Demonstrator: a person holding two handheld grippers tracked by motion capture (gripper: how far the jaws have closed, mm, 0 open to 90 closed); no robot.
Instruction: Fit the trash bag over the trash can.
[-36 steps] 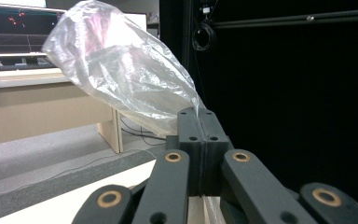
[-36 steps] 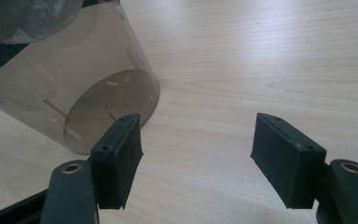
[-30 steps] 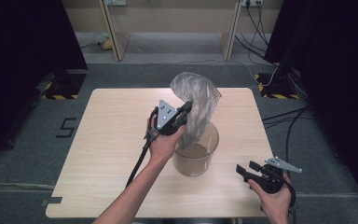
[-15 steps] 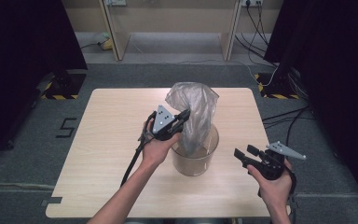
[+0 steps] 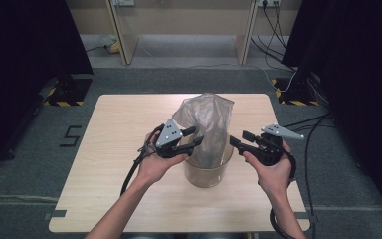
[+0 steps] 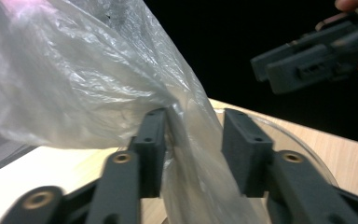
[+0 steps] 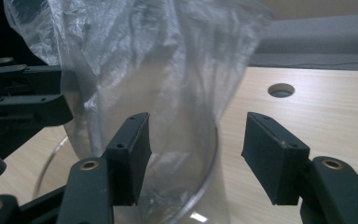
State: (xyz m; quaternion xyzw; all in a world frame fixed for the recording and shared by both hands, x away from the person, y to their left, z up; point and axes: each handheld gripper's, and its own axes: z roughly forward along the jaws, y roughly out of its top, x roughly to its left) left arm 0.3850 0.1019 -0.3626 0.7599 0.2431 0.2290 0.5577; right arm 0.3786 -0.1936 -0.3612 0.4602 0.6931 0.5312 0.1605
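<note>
Plastic bag (image 6: 74, 74) lies between the just-opening left claw (image 6: 193, 144); right claw (image 7: 193, 156), narrowing, gapes around it.

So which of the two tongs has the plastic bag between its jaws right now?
The left tongs: the bag runs between their jaws, which have just been opening. The right tongs stand open beside it.

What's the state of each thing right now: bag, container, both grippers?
Plastic bag: standing crumpled, lower end inside the container, top sticking up.
Clear container: upright on the table.
Left gripper: jaws have just been opening, bag between them, pads no longer clamping.
Right gripper: open, jaws have just been closing around the container rim and bag.
</note>
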